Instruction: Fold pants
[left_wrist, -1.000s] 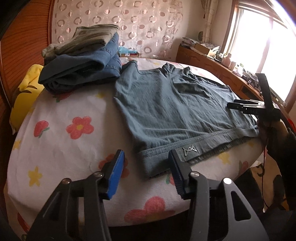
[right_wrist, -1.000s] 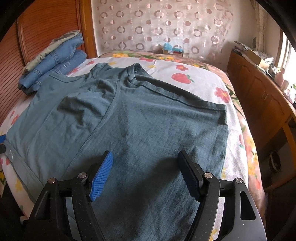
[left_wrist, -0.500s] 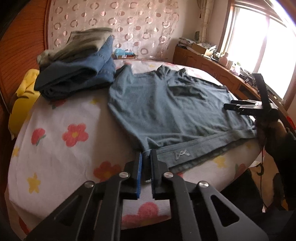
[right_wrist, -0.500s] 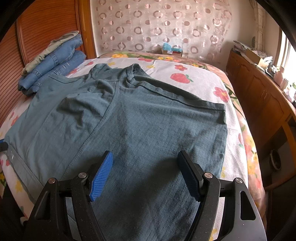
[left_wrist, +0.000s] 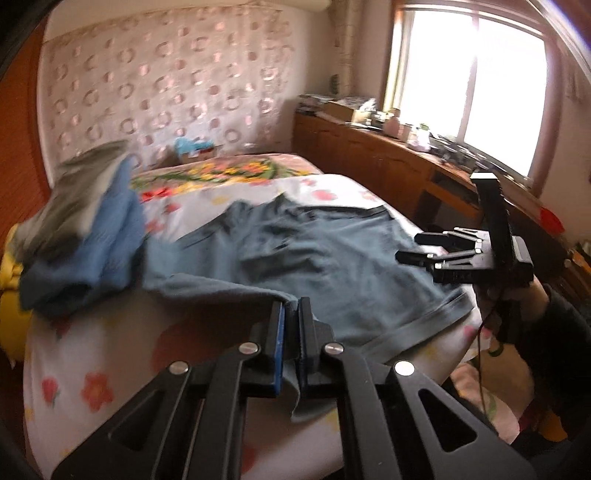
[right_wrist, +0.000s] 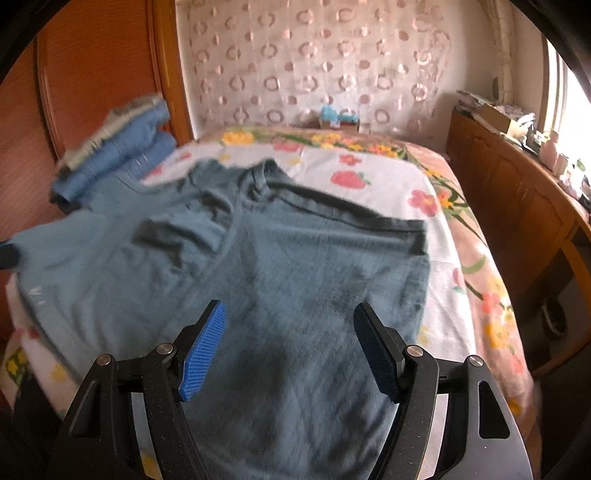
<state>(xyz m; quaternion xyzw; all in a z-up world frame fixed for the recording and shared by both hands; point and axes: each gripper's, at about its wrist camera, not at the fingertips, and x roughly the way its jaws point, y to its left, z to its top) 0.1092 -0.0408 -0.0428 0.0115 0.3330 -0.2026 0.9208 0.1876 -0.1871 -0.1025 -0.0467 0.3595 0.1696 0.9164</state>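
Observation:
Teal-blue pants (left_wrist: 314, 266) lie spread on the flowered bed (left_wrist: 110, 354); they also show in the right wrist view (right_wrist: 288, 280). My left gripper (left_wrist: 291, 314) is shut on the pants' near left corner and holds that corner lifted off the bed. My right gripper (right_wrist: 291, 332) is open, hovering just above the pants near their right side, holding nothing. It also shows in the left wrist view (left_wrist: 417, 245), at the pants' right edge.
A stack of folded jeans and clothes (left_wrist: 81, 236) sits at the bed's far left, next to a yellow cushion (left_wrist: 7, 295). A wooden cabinet (right_wrist: 517, 206) with clutter runs along the right wall under the window. A wooden headboard (right_wrist: 92, 92) stands at the left.
My left gripper closed on the pants' corner, then lifted it and pulled it up off the bed. My right gripper stayed open over the pants and rose slightly.

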